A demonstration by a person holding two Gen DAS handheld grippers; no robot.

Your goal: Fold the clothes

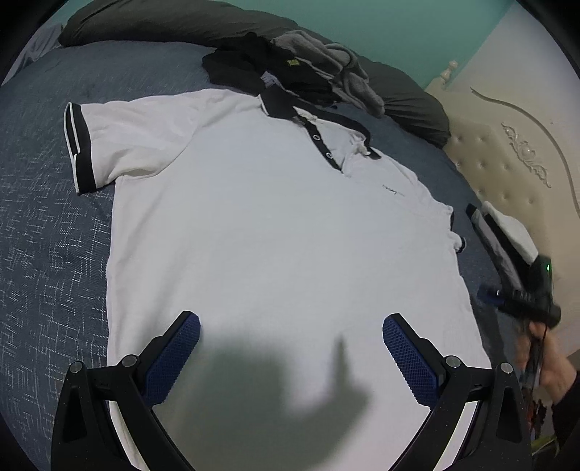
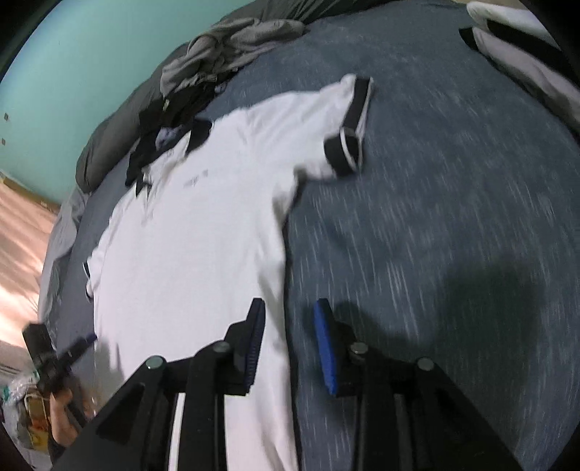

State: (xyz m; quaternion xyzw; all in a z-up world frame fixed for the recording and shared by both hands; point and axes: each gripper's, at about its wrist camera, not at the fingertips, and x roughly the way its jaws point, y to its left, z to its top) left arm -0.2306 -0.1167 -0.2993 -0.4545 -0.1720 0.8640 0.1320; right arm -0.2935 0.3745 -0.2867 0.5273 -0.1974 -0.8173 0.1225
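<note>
A white polo shirt [image 1: 253, 235] with a black collar and black sleeve cuffs lies spread face up on the blue bedspread [image 1: 47, 253]. My left gripper [image 1: 290, 347] hovers over the shirt's lower part, wide open with nothing between its blue pads. In the right wrist view the shirt [image 2: 188, 246] shows blurred, its right sleeve [image 2: 348, 119] bunched. My right gripper [image 2: 289, 304] hangs above the shirt's side edge, jaws a little apart and gripping nothing. The right gripper [image 1: 522, 300] also shows blurred beyond the shirt's right edge, in a hand.
A heap of dark and grey clothes [image 1: 308, 72] sits past the collar, against a dark grey duvet [image 1: 163, 21]. A folded white and black garment [image 1: 507, 232] lies by the cream headboard [image 1: 507, 145]. The floor [image 2: 21, 235] lies beyond the bed's left edge.
</note>
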